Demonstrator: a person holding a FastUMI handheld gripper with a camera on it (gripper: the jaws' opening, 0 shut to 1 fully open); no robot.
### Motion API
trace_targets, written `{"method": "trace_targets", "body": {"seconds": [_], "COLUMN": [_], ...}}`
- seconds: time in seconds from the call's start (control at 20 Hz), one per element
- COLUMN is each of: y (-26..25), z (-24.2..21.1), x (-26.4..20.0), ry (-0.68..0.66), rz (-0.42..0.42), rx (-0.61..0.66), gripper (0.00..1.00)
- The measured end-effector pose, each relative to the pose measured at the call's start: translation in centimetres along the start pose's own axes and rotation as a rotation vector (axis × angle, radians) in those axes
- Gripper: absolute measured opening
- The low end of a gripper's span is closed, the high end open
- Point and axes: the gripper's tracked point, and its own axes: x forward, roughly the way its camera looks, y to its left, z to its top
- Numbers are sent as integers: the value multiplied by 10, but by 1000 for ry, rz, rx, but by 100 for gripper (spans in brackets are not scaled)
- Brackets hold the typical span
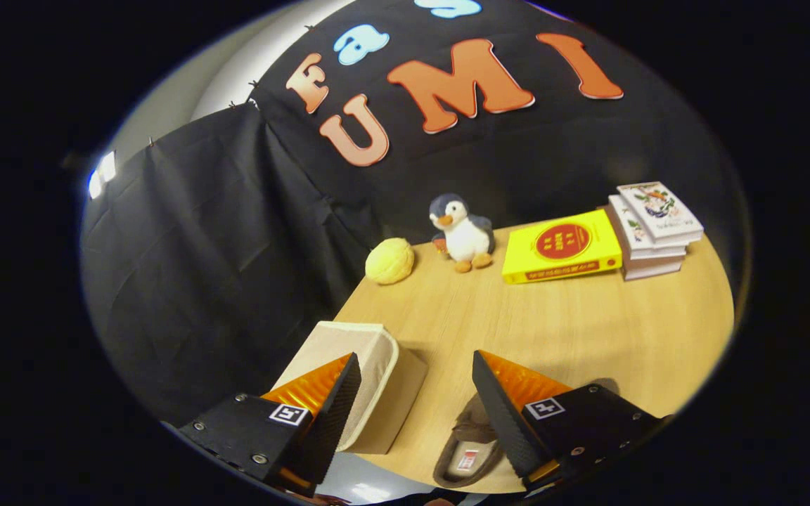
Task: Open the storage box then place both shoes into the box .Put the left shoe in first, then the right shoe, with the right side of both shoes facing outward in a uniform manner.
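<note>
gripper [415,393]: held above the near end of the table, tilted down toward it; jaws released, set wide apart, grasping nothing.
left finger [331,400]: in front of the box, covering part of its near side.
right finger [500,411]: in front of the shoe, hiding part of its right side.
box [370,365]: beige fabric storage box at the table's near left corner, just ahead of the left finger; its lid lies flat on top, so it looks closed; it reaches to the table's left edge.
shoe [468,450]: a brown slipper with a pale insole and a small red tag inside, lying on the table just right of the box, low between the fingers and mostly under the right one; its opening faces up; which foot it fits i cannot tell.
table [574,323]: light wood, bare in the middle stretch between the fingers and the things at the far edge.
ball [389,261]: yellow, round, at the far left corner of the table, beside the penguin.
penguin [463,233]: a plush toy standing upright at the far edge, between the ball and the yellow book.
yellow book [561,246]: lying flat with a red round mark on its cover, right of the penguin, touching the stack.
stack [651,228]: a few pale books piled at the far right, well beyond the right finger.
wall [194,267]: black cloth behind the table and along its left side.
</note>
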Motion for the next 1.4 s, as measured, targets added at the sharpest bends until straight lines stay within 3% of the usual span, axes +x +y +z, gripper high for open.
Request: {"method": "trace_targets", "body": {"seconds": [0.3,0.55,0.75,1.05,1.4], "y": [44,64,60,76,90], "z": [-66,-107,-129,-140,-108], "x": [41,78,86,94,70], "ry": [218,360,425,434,378], "rz": [162,170,185,229,280], "rx": [131,120,194,299,313], "gripper": [96,96,96,95,83]}}
